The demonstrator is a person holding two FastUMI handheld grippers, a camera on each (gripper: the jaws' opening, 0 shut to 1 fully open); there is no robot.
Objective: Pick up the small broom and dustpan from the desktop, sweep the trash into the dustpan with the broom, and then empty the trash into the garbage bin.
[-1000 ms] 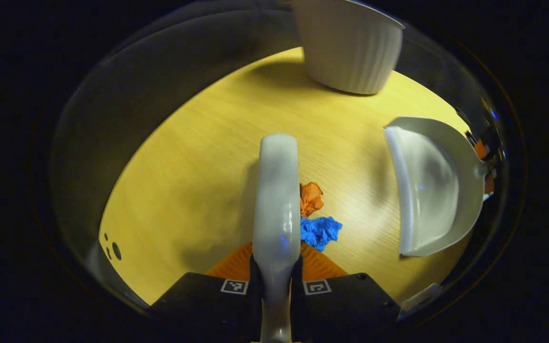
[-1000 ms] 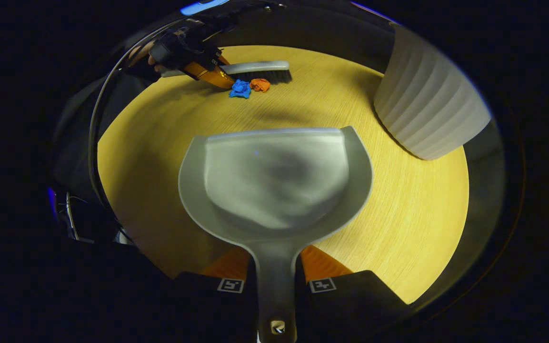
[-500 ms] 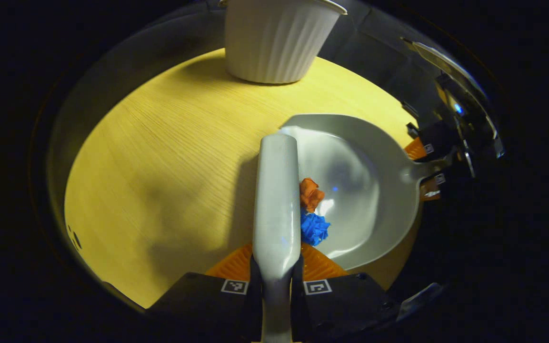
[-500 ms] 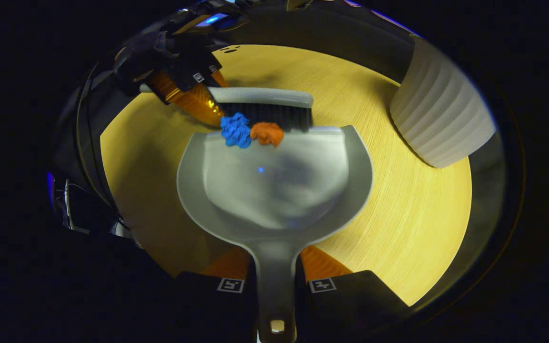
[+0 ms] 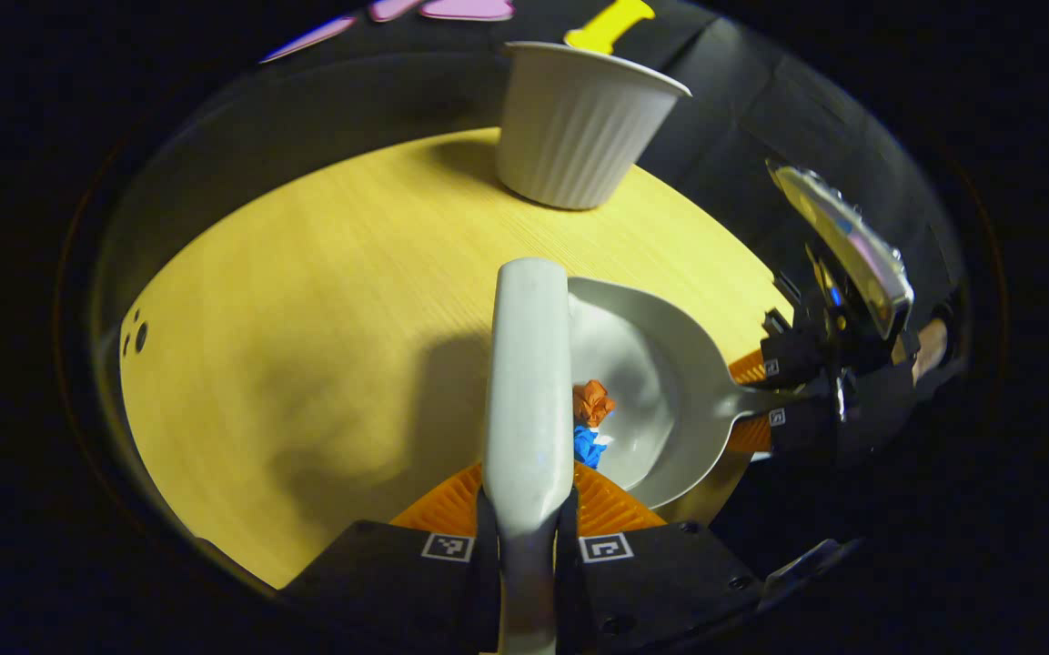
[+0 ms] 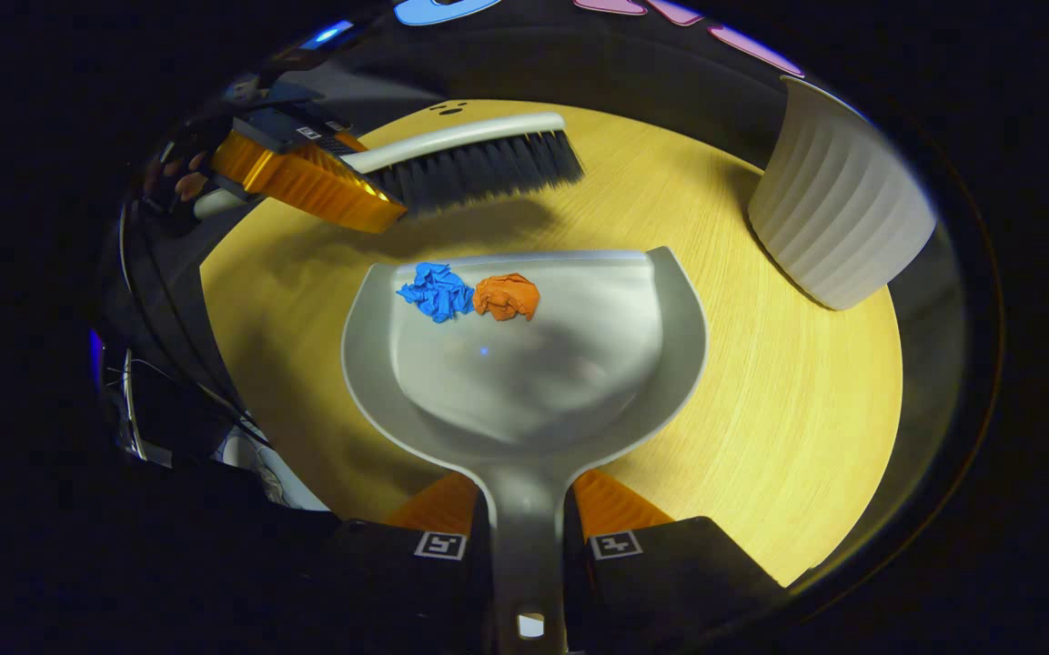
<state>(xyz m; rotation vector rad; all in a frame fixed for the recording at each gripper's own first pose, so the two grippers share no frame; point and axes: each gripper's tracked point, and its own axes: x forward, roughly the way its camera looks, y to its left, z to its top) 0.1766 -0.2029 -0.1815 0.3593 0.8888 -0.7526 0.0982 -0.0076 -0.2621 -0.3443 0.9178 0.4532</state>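
Near the dustpan's (image 6: pixel 524 364) front lip, blue scrap (image 6: pixel 434 290) and orange scrap (image 6: pixel 507 297) are now swept inside; broom (image 6: pixel 474 159) pinched by left gripper (image 6: pixel 306 177), lifted off. Dustpan handle clamped by right gripper (image 6: pixel 527 537); ribbed bin (image 6: pixel 838 218) at the table's far right corner is probably next.

Seen in the right gripper view: dustpan (image 6: pixel 524 364) flat on the desktop (image 6: pixel 761 437), handle near, open lip far. Two paper wads (image 6: pixel 469 296) inside, just behind the lip, left of middle, side by side and touching. Broom (image 6: pixel 479 159) beyond the lip, far left, raised off the desktop. Garbage bin (image 6: pixel 838 214) at far right, apart from the dustpan.
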